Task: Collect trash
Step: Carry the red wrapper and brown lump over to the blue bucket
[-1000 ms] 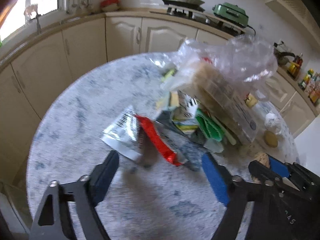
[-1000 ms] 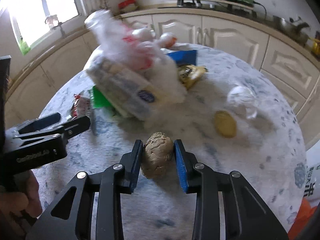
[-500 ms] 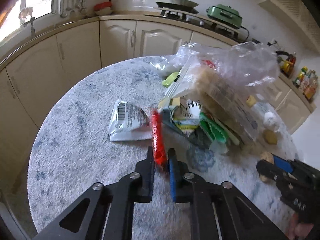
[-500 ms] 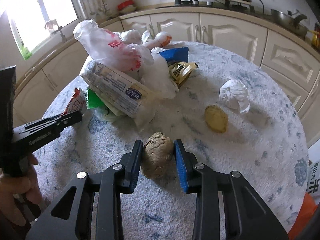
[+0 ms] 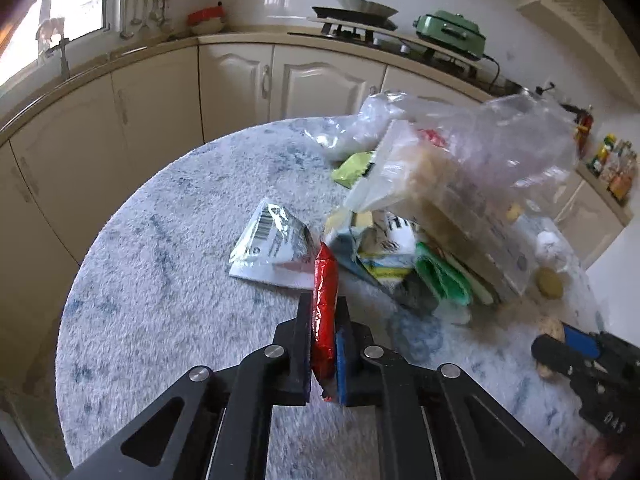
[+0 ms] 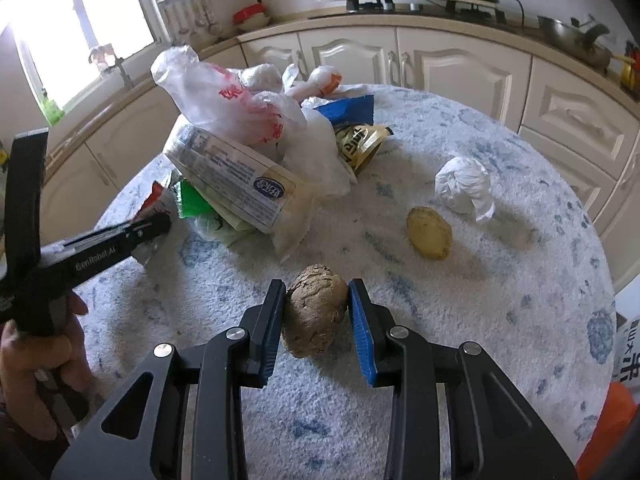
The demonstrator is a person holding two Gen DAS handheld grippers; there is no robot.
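My left gripper [image 5: 325, 312] is shut on a red foil wrapper [image 5: 325, 292] and holds it just above the round table [image 5: 160, 300]. A silver barcode wrapper [image 5: 269, 246] lies behind it. A pile of trash with a clear plastic bag [image 5: 460, 176] and green wrappers [image 5: 442, 276] sits to the right. My right gripper [image 6: 316, 304] is shut on a brown lumpy root [image 6: 314, 310] resting on the table [image 6: 520, 300]. The left gripper also shows in the right wrist view [image 6: 158, 224], at the left by the pile.
A yellow potato [image 6: 429, 233] and a crumpled white tissue [image 6: 464, 188] lie right of the pile [image 6: 240, 160]. Blue and yellow snack bags [image 6: 356, 136] sit behind it. Cream kitchen cabinets [image 5: 160, 104] and a counter with a stove [image 5: 360, 16] ring the table.
My left gripper went from open to shut on the red wrapper and has lifted it slightly toward me. My right gripper stays shut on the root, barely moved.
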